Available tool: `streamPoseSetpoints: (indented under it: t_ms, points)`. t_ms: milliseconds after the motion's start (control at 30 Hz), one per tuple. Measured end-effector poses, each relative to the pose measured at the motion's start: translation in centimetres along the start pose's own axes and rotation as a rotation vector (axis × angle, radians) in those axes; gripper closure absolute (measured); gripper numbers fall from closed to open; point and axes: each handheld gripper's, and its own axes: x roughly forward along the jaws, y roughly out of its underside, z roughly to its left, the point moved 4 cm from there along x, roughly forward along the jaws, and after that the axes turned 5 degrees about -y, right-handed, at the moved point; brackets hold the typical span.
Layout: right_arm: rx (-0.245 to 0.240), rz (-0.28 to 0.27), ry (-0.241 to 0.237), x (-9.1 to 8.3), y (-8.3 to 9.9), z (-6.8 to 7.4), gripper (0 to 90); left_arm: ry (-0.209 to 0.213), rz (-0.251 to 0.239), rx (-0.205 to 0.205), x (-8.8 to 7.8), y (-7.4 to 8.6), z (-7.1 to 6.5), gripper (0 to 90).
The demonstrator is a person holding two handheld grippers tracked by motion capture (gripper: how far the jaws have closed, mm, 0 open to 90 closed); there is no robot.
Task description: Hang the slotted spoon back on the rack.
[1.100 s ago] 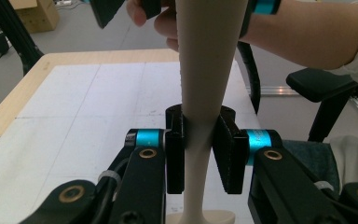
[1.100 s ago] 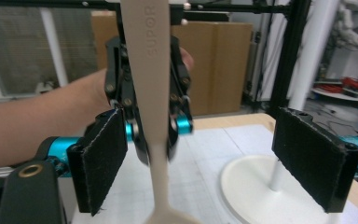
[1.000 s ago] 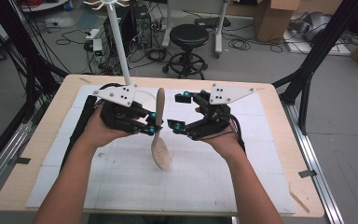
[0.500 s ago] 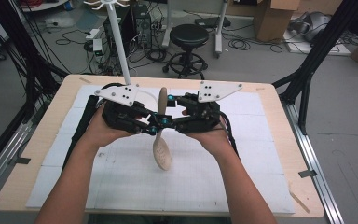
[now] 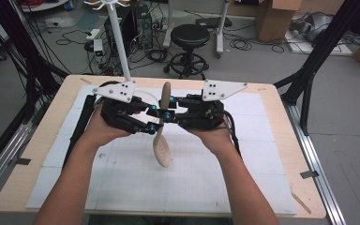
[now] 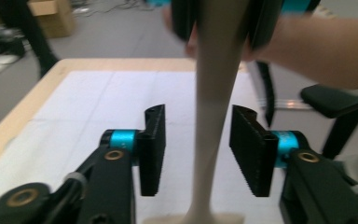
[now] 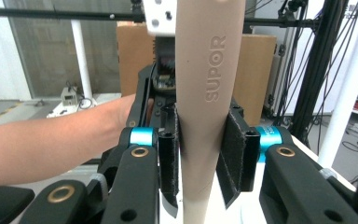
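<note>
Two grippers meet mid-tabletop (image 5: 262,197) on a spoon (image 5: 161,147) held off the surface, bowl toward the near edge. Right gripper (image 5: 168,114) fingers (image 7: 168,154) have just closed onto the handle; left gripper (image 5: 152,119) fingers (image 6: 151,149) have just opened, gaps both sides. Free room all around.

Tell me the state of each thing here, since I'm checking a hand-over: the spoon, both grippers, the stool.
Beige SUPOR spoon: lifted off the table, bowl hanging down, handle up.
Right gripper: jaws just closed, pads pressing both sides of the spoon handle.
Left gripper: jaws just opened, pads apart from the handle standing between them.
Black stool: upright on the floor beyond the table.
</note>
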Motion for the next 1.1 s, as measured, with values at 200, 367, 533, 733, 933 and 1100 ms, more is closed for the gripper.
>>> streamPoseSetpoints:
  t_ms: [200, 367, 533, 733, 933, 1100]
  points:
    - [-0.004, 0.006, 0.031, -1.1, -0.8, -1.0, 69.9, -0.114, 0.0, -0.041, -2.6, 1.2, 0.2, 37.4]
    - [-0.008, 0.009, 0.051, -1.8, -1.3, -1.4, 69.9, -0.198, -0.024, -0.063, -5.0, 2.7, -0.2, 26.9]
    - [-0.009, 0.004, 0.064, -2.6, -1.5, -1.6, 69.9, -0.262, -0.048, -0.099, -6.7, 4.9, -0.9, 18.0]
    - [0.003, 0.013, 0.086, -3.3, -1.2, -2.1, 69.9, -0.327, -0.028, -0.145, -7.1, 7.9, -1.4, 11.6]
    - [0.025, 0.014, 0.103, -3.7, -1.0, -3.1, 69.9, -0.346, -0.069, -0.156, -7.8, 9.0, -1.9, 7.0]
    - [0.04, 0.031, 0.117, -3.6, -1.0, -4.0, 69.9, -0.358, -0.052, -0.153, -8.0, 9.6, -2.0, 6.6]
